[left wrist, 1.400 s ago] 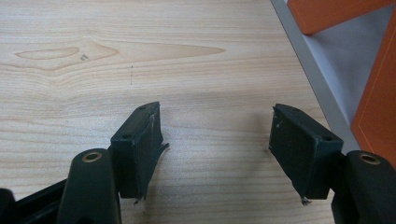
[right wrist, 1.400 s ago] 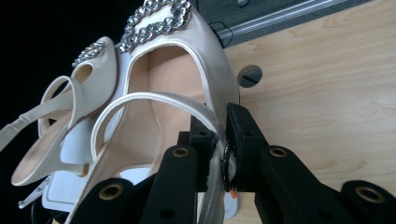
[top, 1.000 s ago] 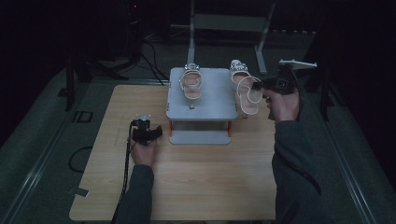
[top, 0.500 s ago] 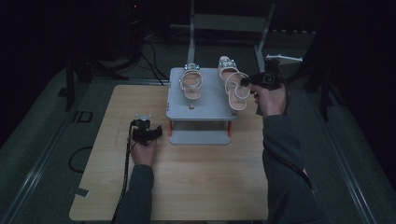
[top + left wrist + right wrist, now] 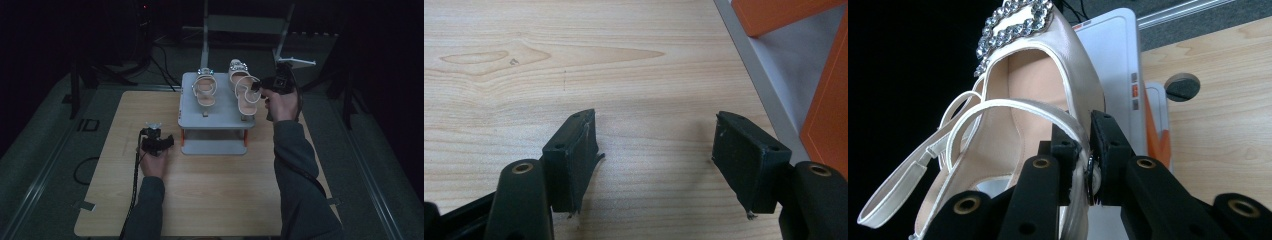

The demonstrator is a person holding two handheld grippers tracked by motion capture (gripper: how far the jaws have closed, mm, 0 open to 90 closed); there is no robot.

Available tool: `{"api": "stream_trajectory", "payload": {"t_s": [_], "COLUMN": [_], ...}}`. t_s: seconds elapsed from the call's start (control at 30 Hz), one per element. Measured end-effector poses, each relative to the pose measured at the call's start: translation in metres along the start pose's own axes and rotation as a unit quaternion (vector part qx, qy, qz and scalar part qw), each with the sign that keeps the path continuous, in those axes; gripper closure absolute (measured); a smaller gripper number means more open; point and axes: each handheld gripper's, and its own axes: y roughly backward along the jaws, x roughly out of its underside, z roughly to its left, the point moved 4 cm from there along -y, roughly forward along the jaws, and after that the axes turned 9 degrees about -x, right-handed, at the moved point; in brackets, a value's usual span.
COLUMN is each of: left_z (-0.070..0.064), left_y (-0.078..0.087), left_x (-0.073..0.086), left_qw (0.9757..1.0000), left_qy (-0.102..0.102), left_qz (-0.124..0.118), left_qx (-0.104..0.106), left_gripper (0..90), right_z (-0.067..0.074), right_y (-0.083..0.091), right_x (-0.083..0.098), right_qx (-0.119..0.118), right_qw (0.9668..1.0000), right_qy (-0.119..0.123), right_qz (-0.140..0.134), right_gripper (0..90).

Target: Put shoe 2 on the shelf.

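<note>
A cream heeled sandal with a rhinestone buckle (image 5: 242,89) (image 5: 1033,80) is on the right side of the grey two-tier rack (image 5: 216,116), its heel end toward me. My right gripper (image 5: 256,86) (image 5: 1083,150) is shut on the back rim of this sandal. A matching sandal (image 5: 204,89) rests on the left side of the rack top. My left gripper (image 5: 159,143) (image 5: 654,150) stands open just above the wooden table (image 5: 125,130), left of the rack, with nothing between its jaws.
The rack's lower shelf (image 5: 214,146) has orange legs (image 5: 824,115) close to my left gripper's right jaw. A metal stand (image 5: 250,25) rises behind the table. Cables (image 5: 160,55) lie on the dark floor at the back left.
My right gripper has carried the sandal leftward from beside the rack onto the right side of its top. The left gripper has stayed put.
</note>
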Motion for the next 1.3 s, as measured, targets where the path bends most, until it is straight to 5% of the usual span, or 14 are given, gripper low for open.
{"api": "stream_trajectory", "payload": {"t_s": [0.5,1.3], "left_z": [0.0,0.0], "left_y": [0.0,0.001], "left_x": [0.0,0.0], "left_qw": [1.0,1.0], "left_qy": [0.001,0.002], "left_qz": [0.0,0.0], "left_qx": [0.002,0.005], "left_gripper": [34.7,34.2], "right_z": [0.018,0.02], "right_y": [-0.021,-0.053], "right_x": [-0.002,-0.008], "right_qx": [0.001,0.031], "right_qw": [1.0,0.9988], "right_qy": [-0.004,-0.026], "right_qz": [0.004,0.027], "right_gripper": [82.0,82.0]}}
